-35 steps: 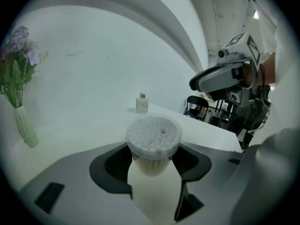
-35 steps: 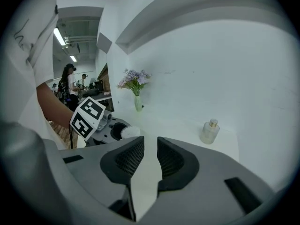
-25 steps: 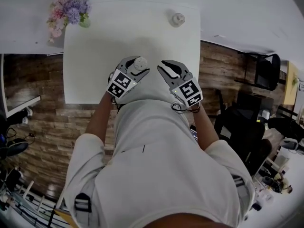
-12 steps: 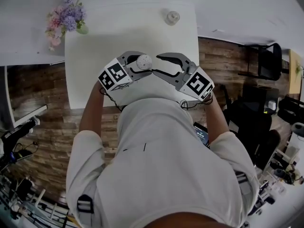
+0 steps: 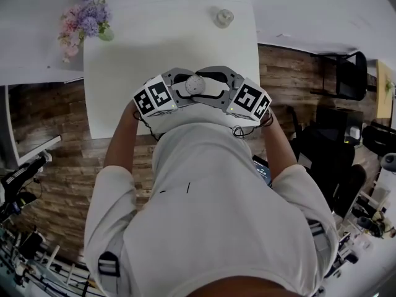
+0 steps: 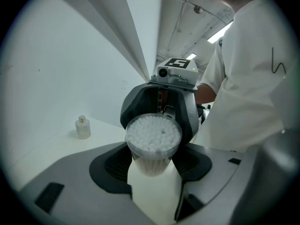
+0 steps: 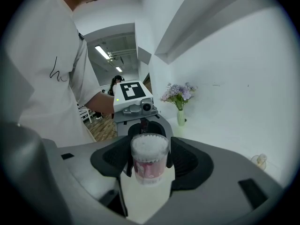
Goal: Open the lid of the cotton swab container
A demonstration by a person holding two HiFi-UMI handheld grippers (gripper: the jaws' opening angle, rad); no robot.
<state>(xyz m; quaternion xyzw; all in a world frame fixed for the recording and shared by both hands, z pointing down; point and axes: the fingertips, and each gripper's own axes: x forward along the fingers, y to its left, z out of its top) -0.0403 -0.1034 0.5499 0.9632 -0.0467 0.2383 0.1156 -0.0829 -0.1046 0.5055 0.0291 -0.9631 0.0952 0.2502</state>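
clear round plastic cotton swab container (image 5: 194,84) with a pink label is held above the white table's (image 5: 124,54) near edge, clamped in the left gripper (image 6: 152,163), its lid seemingly still on, while the right gripper's (image 7: 150,161) jaws are opening wide around it without pressing.

White table (image 5: 124,67) — wood-plank floor (image 5: 55,159)

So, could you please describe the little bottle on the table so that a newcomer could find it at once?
Start at the white table and look along its far edge to the right-hand corner. There the small clear bottle stands alone. Unlike the vase of flowers at the far left corner, it is squat, capped and holds no blooms.
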